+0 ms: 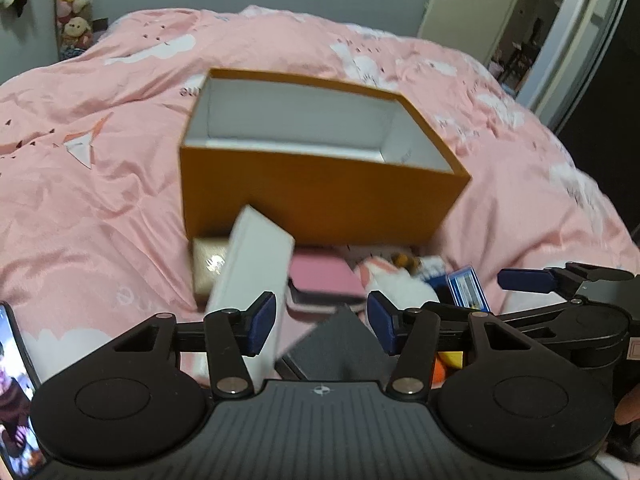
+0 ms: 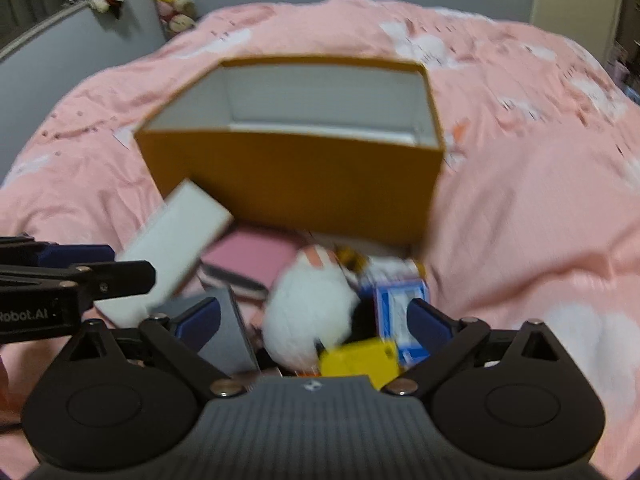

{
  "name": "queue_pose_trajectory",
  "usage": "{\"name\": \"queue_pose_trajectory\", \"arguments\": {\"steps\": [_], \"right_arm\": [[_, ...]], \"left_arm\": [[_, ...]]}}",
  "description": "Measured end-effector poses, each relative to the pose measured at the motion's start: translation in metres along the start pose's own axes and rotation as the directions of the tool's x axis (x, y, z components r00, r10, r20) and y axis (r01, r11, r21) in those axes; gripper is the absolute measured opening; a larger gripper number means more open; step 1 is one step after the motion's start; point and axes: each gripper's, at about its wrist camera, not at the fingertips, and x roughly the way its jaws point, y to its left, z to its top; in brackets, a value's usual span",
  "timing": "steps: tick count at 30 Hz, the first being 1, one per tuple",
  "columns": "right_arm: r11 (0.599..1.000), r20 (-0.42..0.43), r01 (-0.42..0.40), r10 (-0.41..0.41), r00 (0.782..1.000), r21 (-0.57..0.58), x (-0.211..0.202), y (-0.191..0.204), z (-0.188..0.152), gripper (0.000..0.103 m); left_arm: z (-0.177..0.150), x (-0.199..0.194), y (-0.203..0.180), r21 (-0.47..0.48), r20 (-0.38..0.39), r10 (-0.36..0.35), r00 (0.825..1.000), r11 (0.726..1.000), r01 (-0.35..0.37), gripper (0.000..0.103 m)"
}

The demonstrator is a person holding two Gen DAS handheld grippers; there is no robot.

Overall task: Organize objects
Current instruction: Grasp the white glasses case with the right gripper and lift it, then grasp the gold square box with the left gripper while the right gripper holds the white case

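Note:
An open orange box (image 1: 320, 196) with a white inside stands on the pink bed; it also shows in the right wrist view (image 2: 296, 188). A pile lies in front of it: a white box (image 1: 252, 276) tilted up, a pink case (image 1: 324, 276), a white plush toy (image 2: 308, 312), a blue card box (image 2: 400, 312), a yellow block (image 2: 360, 360) and a grey box (image 1: 340, 348). My left gripper (image 1: 322, 324) is open, its left pad beside the white box. My right gripper (image 2: 316, 320) is open over the plush toy.
The pink duvet (image 1: 100, 200) covers the whole bed. A phone (image 1: 16, 392) lies at the near left edge. A beige packet (image 1: 208, 264) sits behind the white box. Plush toys (image 1: 74, 4) hang on the far wall. A door (image 1: 472, 4) stands open at the back right.

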Motion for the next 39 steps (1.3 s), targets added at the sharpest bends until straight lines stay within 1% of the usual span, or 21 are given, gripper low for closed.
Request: {"name": "queue_pose_trajectory", "arguments": {"steps": [2, 4, 6, 7, 8, 10, 11, 13, 15, 16, 18, 19, 21, 23, 25, 27, 29, 31, 33, 37, 39], "right_arm": [[1.000, 0.010, -0.019, 0.020, 1.000, -0.019, 0.005, 0.006, 0.010, 0.097], [0.999, -0.002, -0.038, 0.038, 0.999, -0.030, 0.012, 0.011, 0.017, 0.094], [0.997, -0.027, -0.067, 0.066, 0.997, -0.043, 0.021, 0.019, 0.025, 0.084], [0.996, -0.041, -0.079, 0.077, 0.996, -0.048, 0.026, 0.022, 0.029, 0.081], [0.994, -0.053, -0.090, 0.087, 0.995, -0.055, 0.030, 0.027, 0.032, 0.076], [0.992, -0.076, -0.107, 0.101, 0.992, -0.071, 0.038, 0.037, 0.038, 0.071], [0.990, -0.085, -0.115, 0.108, 0.990, -0.078, 0.042, 0.041, 0.040, 0.067], [0.985, -0.111, -0.142, 0.131, 0.985, -0.094, 0.052, 0.051, 0.046, 0.063], [0.981, -0.136, -0.168, 0.154, 0.979, -0.097, 0.059, 0.059, 0.051, 0.056], [0.979, -0.150, -0.180, 0.165, 0.975, -0.095, 0.063, 0.062, 0.053, 0.055], [0.975, -0.176, -0.204, 0.185, 0.967, -0.093, 0.073, 0.071, 0.058, 0.050], [0.972, -0.185, -0.215, 0.194, 0.963, -0.096, 0.076, 0.076, 0.061, 0.050], [0.969, -0.201, -0.227, 0.204, 0.958, -0.100, 0.084, 0.085, 0.065, 0.050], [0.969, -0.213, -0.228, 0.203, 0.956, -0.097, 0.090, 0.092, 0.069, 0.051], [0.974, -0.227, -0.210, 0.188, 0.956, -0.080, 0.098, 0.097, 0.072, 0.056], [0.975, -0.240, -0.212, 0.191, 0.952, -0.063, 0.105, 0.102, 0.076, 0.063], [0.976, -0.264, -0.209, 0.186, 0.946, -0.060, 0.111, 0.109, 0.077, 0.066], [0.977, -0.290, -0.197, 0.167, 0.942, -0.078, 0.120, 0.119, 0.075, 0.071], [0.977, -0.298, -0.179, 0.137, 0.945, -0.119, 0.121, 0.127, 0.070, 0.080], [0.973, -0.301, -0.144, 0.085, 0.950, -0.178, 0.127, 0.139, 0.065, 0.086], [0.976, -0.302, -0.115, 0.054, 0.952, -0.187, 0.131, 0.139, 0.063, 0.085]], "left_arm": [[0.005, -0.001, 0.006, 0.000, 0.017, 0.017, 1.000, 1.000, -0.017, 0.062], [0.009, 0.000, 0.012, -0.007, 0.036, 0.045, 0.998, 0.999, -0.045, 0.062], [0.012, 0.003, 0.017, -0.011, 0.045, 0.073, 0.996, 0.997, -0.073, 0.062], [0.012, 0.004, 0.020, -0.013, 0.052, 0.090, 0.995, 0.996, -0.090, 0.062], [0.013, 0.006, 0.023, -0.017, 0.061, 0.110, 0.992, 0.994, -0.109, 0.062], [0.015, 0.009, 0.030, -0.025, 0.071, 0.145, 0.987, 0.989, -0.143, 0.062], [0.016, 0.010, 0.034, -0.034, 0.067, 0.152, 0.986, 0.988, -0.150, 0.062], [0.019, 0.013, 0.046, -0.065, 0.046, 0.148, 0.988, 0.987, -0.145, 0.062], [0.023, 0.017, 0.058, -0.095, 0.022, 0.153, 0.988, 0.984, -0.151, 0.056], [0.024, 0.018, 0.062, -0.099, 0.011, 0.163, 0.987, 0.982, -0.161, 0.052], [0.027, 0.021, 0.074, -0.112, -0.014, 0.170, 0.985, 0.979, -0.171, 0.047], [0.029, 0.023, 0.080, -0.123, -0.026, 0.166, 0.986, 0.978, -0.168, 0.044], [0.031, 0.026, 0.094, -0.159, -0.053, 0.149, 0.987, 0.975, -0.156, 0.043], [0.031, 0.028, 0.104, -0.179, -0.072, 0.150, 0.986, 0.971, -0.161, 0.042], [0.030, 0.030, 0.110, -0.189, -0.079, 0.159, 0.984, 0.967, -0.172, 0.042], [0.030, 0.033, 0.116, -0.207, -0.089, 0.150, 0.985, 0.964, -0.166, 0.041], [0.029, 0.035, 0.119, -0.216, -0.095, 0.151, 0.984, 0.962, -0.168, 0.041], [0.029, 0.038, 0.121, -0.220, -0.099, 0.145, 0.985, 0.962, -0.163, 0.041], [0.029, 0.039, 0.122, -0.222, -0.103, 0.139, 0.985, 0.962, -0.159, 0.041], [0.029, 0.042, 0.122, -0.221, -0.106, 0.129, 0.986, 0.964, -0.150, 0.041], [0.029, 0.043, 0.121, -0.220, -0.110, 0.125, 0.986, 0.965, -0.146, 0.041]]}}
